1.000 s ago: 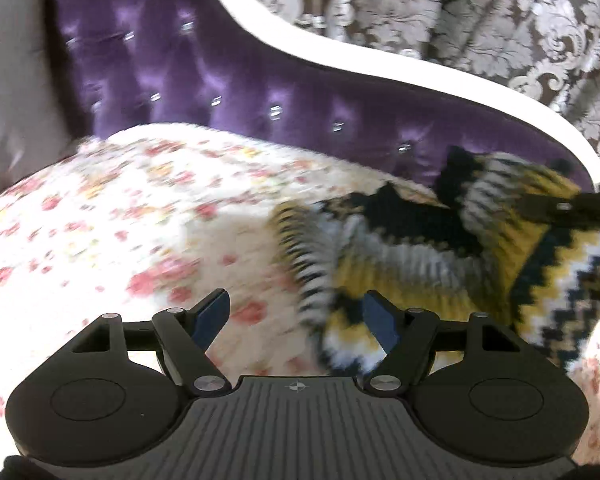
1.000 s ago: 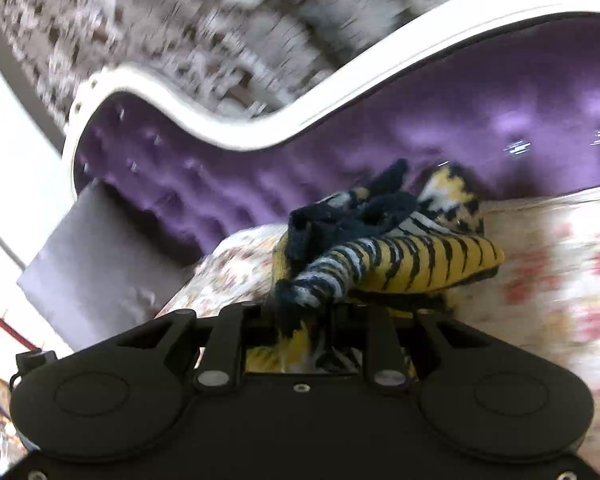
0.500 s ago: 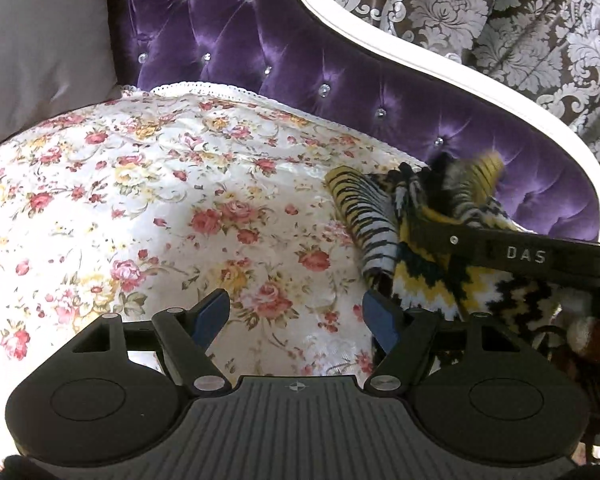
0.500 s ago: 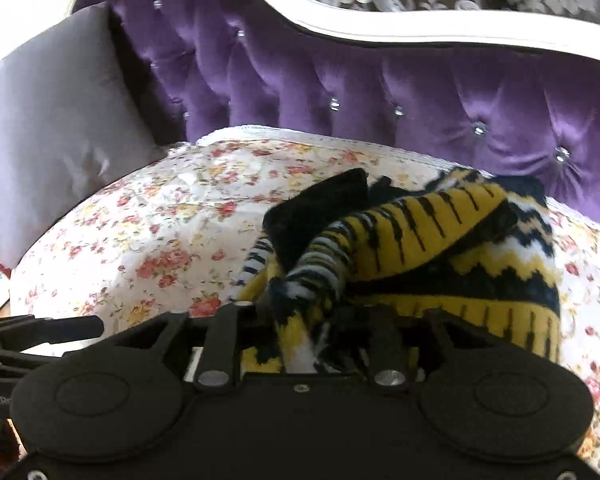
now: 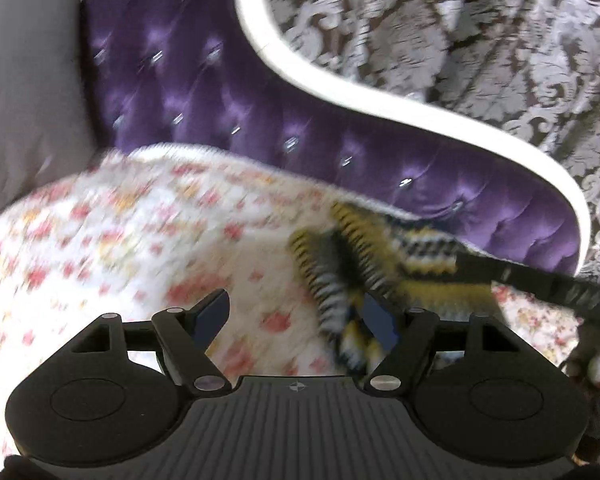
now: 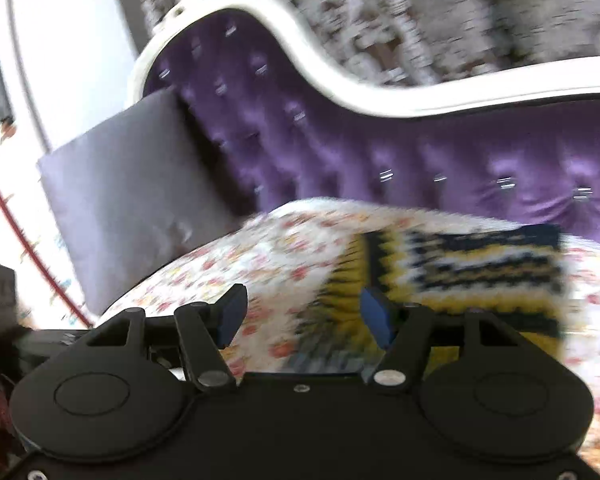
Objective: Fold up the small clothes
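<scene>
The sweater [image 6: 464,276] lies on the floral cover [image 6: 284,240], lower right of centre in the right wrist view, as a compact, roughly rectangular block. Judged from that shape, at least one fold is made; whether more folds or only squaring remain cannot be settled through the blur.

Right gripper [image 6: 304,316]: jaws opening, pads clear of the knit, nothing held; the sweater's near edge shows between and beyond the fingers. Left gripper [image 5: 296,316]: jaws wide apart and empty, with a striped edge of the sweater [image 5: 364,268] close by its right finger; contact cannot be confirmed.

The left wrist view alone shows the right gripper's dark finger [image 5: 532,276] reaching in from the right edge over the sweater, and a striped roll on the sweater's left side. The right wrist view alone shows the flat zigzag top face, and the grey cushion [image 6: 140,200] standing at left against the purple backrest [image 6: 380,152].
</scene>
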The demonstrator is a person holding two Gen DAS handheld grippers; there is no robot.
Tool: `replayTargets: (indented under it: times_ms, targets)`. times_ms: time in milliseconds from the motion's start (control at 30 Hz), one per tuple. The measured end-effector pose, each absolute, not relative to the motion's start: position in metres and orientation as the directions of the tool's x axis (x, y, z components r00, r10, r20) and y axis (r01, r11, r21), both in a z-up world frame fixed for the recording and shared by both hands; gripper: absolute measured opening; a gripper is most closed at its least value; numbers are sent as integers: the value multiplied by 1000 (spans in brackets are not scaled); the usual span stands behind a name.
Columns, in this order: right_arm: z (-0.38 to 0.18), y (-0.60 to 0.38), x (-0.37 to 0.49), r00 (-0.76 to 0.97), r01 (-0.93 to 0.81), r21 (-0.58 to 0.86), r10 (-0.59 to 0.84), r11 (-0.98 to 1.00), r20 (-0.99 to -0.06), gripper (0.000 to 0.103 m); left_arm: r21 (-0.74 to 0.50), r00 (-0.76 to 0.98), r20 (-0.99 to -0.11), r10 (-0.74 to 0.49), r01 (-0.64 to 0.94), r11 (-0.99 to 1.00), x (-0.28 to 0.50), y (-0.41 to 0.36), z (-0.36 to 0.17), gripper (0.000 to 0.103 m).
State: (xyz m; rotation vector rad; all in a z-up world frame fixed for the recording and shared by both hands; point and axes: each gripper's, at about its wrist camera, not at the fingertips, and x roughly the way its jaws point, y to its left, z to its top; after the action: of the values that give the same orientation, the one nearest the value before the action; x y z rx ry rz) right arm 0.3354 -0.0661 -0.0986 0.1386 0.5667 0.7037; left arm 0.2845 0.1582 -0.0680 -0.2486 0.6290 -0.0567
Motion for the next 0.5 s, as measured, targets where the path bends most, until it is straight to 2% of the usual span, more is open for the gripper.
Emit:
replayTargets:
  times_ms: [233,367,433,500]
  targets:
    - [-128,-92,339,720,-369,144,380,918,-581,67,-127,810,-564,-160,106,986,323,96,-67,73]
    - [-149,-80,329,738,-353,43,306,935,-602,71,-20,794,-601,-95,104,994,341,76,-89,73]
    - [-154,-63,321,749,-379,-32,286,925,-598,77,36,766,-642,-32,71,997,352,78,-106,73]
    - [-157,-49,313,756,-416,-104,280,903,-592,78,34,734,-679,-3,36,999,358,90,-122,83]
